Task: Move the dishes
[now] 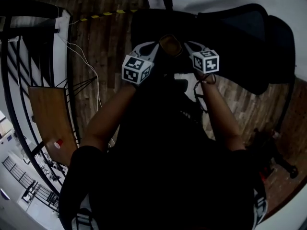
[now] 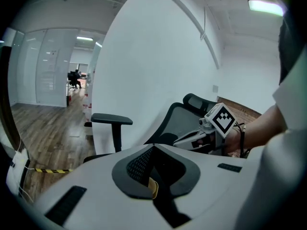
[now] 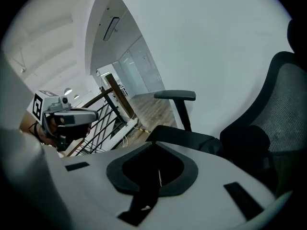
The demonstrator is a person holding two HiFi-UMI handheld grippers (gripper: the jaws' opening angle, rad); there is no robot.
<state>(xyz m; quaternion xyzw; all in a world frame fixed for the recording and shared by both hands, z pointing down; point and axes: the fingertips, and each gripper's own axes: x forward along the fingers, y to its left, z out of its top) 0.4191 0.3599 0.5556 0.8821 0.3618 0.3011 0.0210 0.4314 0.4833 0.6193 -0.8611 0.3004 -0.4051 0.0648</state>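
Observation:
No dishes appear in any view. My left gripper and right gripper are held side by side in front of the person's body, over a black office chair. A small brown object shows between their tips; I cannot tell what it is. The left gripper's white jaws meet at the tip with nothing between them. In the right gripper view, that gripper's jaws also meet and hold nothing. Each gripper view shows the other gripper off to the side.
The chair's armrest and mesh back stand against a curved white wall. A black stair railing and a wooden board lie to the left. Yellow-black tape and a white cable cross the wood floor.

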